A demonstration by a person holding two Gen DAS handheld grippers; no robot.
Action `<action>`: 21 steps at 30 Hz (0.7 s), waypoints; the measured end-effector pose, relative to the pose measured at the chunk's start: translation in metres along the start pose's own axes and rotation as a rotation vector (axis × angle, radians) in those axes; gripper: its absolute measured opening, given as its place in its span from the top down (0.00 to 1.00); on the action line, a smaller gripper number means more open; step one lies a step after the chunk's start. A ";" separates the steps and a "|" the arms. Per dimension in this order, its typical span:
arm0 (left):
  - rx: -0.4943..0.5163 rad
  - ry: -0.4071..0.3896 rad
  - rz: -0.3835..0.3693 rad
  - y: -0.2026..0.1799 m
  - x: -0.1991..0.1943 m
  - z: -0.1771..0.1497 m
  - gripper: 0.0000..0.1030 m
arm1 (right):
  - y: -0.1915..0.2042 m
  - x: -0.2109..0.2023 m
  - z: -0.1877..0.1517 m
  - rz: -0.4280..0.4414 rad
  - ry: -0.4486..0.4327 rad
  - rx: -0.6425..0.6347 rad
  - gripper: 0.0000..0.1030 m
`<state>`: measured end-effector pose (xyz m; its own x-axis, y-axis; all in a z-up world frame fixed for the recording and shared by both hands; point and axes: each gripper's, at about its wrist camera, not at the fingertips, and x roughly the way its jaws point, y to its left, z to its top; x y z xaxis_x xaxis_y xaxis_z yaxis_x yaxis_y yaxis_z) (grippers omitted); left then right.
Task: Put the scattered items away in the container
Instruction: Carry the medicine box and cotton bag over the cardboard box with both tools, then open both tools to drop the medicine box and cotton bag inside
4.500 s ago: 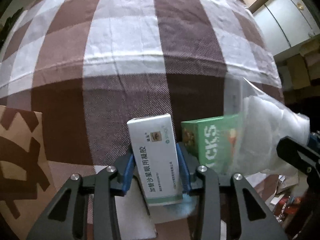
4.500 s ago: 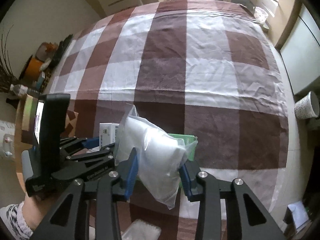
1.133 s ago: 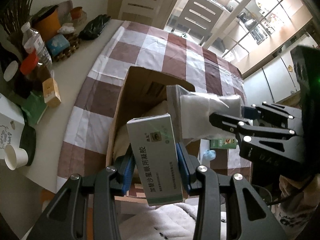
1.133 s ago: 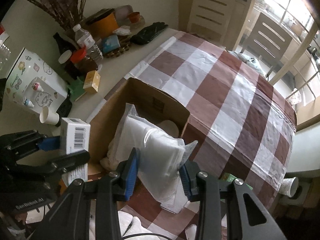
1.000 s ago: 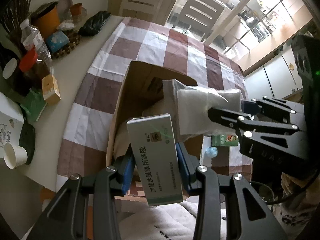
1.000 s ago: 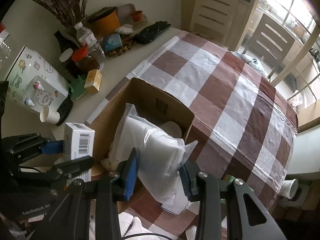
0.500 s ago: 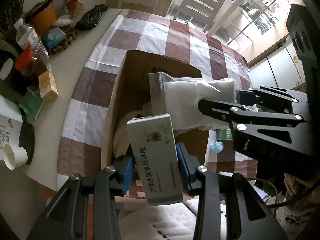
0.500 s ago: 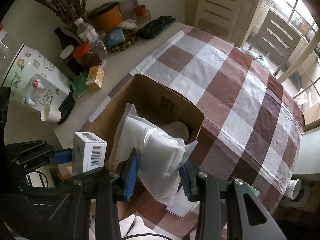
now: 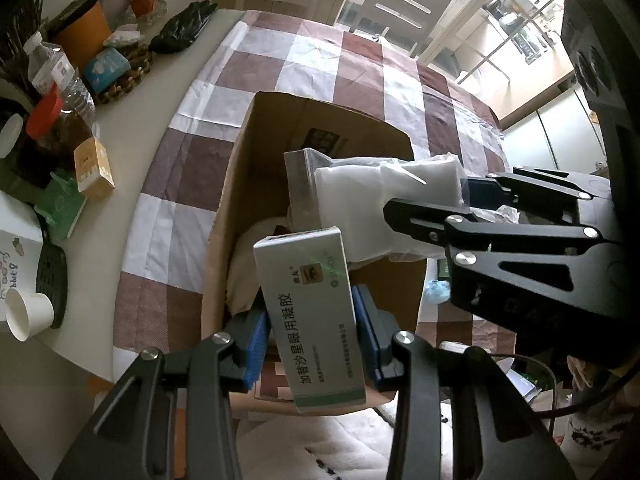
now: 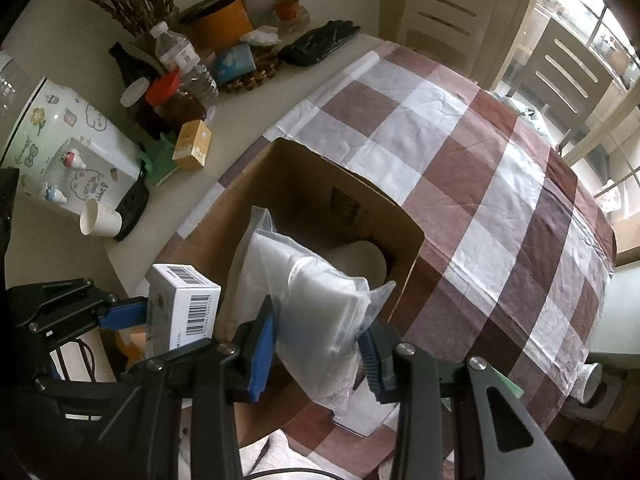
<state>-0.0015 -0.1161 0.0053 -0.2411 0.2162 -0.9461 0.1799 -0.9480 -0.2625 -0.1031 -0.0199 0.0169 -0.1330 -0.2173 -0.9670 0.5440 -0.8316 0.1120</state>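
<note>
An open cardboard box point(image 9: 320, 140) sits on a table covered with a brown-and-white checked cloth point(image 10: 500, 184), with pale, soft-looking items already inside. Above the box's near edge, the left gripper point(image 9: 314, 332) is clamped on a white medicine carton point(image 9: 310, 312) printed with Chinese characters; its blue pads press both long sides (the carton stands upright between them). Beside it, over the box's opening, the right gripper point(image 10: 320, 344) is closed tight on a clear plastic bag point(image 10: 308, 300) holding folded white material, which hangs tilted toward the box. To the left of the box, on the bare tabletop, stand a water bottle point(image 10: 180, 56), a red-lidded jar point(image 10: 172, 96), a small yellow box point(image 10: 192, 146), an orange pot point(image 10: 220, 24) and 1 paper cup point(image 10: 98, 220) lying on its side.
</note>
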 end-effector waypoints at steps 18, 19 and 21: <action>0.019 0.006 0.034 -0.003 0.002 0.003 0.32 | -0.005 -0.001 0.009 -0.030 -0.012 0.020 0.41; 0.021 0.006 0.041 -0.003 0.001 0.003 0.31 | -0.005 -0.003 0.010 -0.041 -0.018 0.019 0.40; 0.022 0.006 0.046 -0.002 0.001 0.003 0.31 | -0.006 -0.006 0.010 -0.044 -0.026 0.024 0.37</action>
<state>-0.0051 -0.1144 0.0059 -0.2269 0.1736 -0.9583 0.1698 -0.9619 -0.2144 -0.1140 -0.0190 0.0243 -0.1778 -0.1932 -0.9649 0.5175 -0.8523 0.0753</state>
